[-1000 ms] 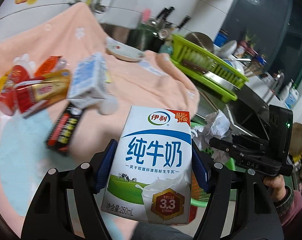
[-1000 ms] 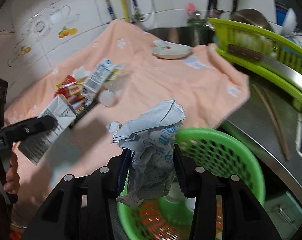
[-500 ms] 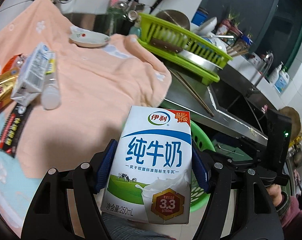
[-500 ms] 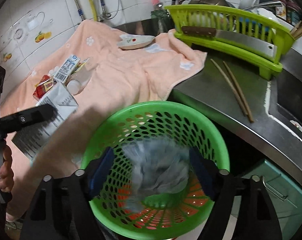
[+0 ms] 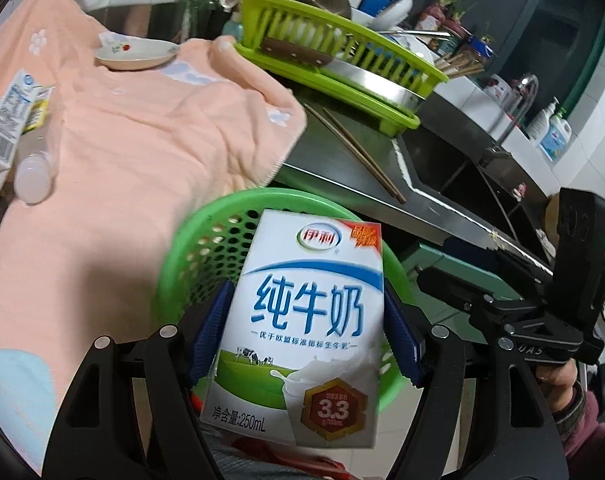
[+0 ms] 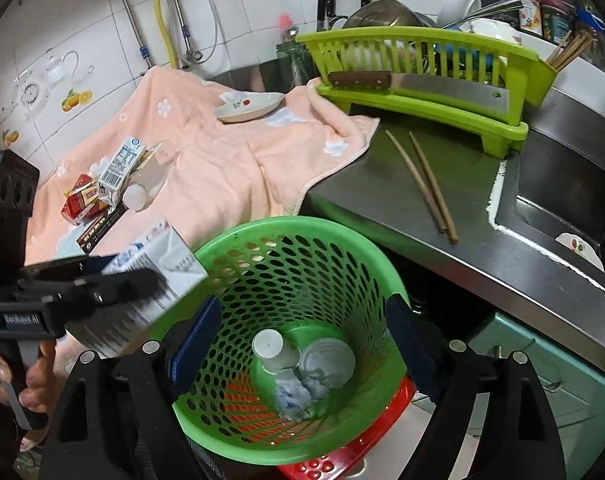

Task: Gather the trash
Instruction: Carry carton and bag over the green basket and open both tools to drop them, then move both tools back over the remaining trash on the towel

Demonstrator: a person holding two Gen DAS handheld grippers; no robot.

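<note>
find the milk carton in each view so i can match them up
Left wrist: milk carton bottom centre, between the left gripper's opening jaws, blue print facing the camera.
Right wrist: same milk carton at the left edge, seen from its side, over the basket's rim.
Shared landmark: the green basket behind or beside it, below the steel counter edge.

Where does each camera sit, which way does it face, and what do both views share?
Left wrist: on the left gripper, looking down at its milk carton; jaws opening.
Right wrist: on the right gripper, empty, looking down into the green basket; a hand shows.
Shared: basket, carton, peach towel, chopsticks.
</note>
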